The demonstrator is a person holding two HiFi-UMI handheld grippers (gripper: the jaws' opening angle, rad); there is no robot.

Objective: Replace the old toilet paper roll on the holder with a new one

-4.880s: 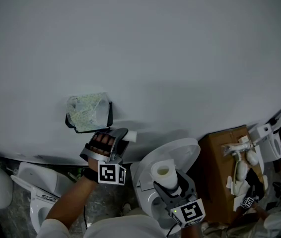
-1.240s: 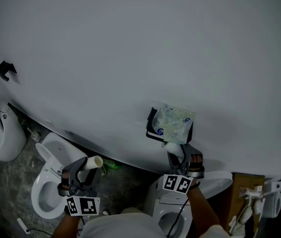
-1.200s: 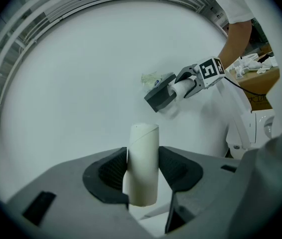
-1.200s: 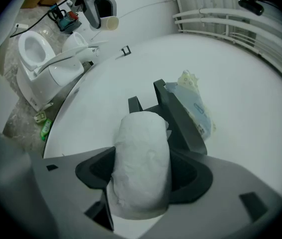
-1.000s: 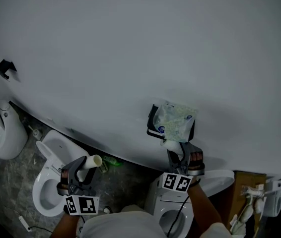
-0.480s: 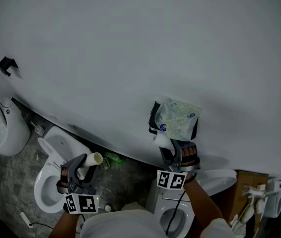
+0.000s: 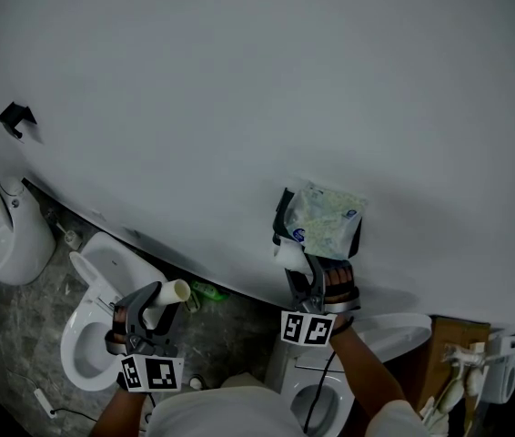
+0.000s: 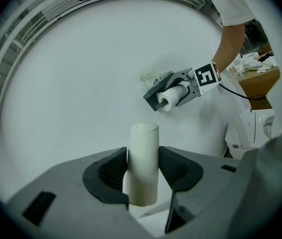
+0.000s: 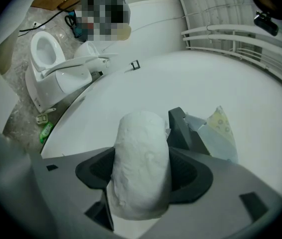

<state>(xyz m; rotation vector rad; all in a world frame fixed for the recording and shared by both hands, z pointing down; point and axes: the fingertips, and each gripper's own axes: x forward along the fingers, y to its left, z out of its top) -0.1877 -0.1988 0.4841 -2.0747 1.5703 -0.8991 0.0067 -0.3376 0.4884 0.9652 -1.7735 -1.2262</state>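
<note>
Already my left gripper (image 7: pixel 148 308) clamps the old core (image 8: pixel 142 158); my right gripper (image 7: pixel 307 276) holds the new roll (image 9: pixel 141 173) just below the holder (image 9: pixel 178 124); mounting remains.

My right gripper (image 7: pixel 305 271) is filled by the new roll (image 7: pixel 292 255), which is just beside the lower left corner of the black holder (image 7: pixel 281 218). A plastic packet (image 7: pixel 328 217) lies over the holder and blocks its top and right side. To the left of the holder the white wall (image 7: pixel 239 80) is bare, so there is free room. A toilet (image 7: pixel 394 330) stands under my right arm. My left gripper (image 7: pixel 148 315), closed on the cardboard tube (image 7: pixel 168 297), hangs above another toilet (image 7: pixel 103 276), well apart from the holder, with open air in front.
</note>
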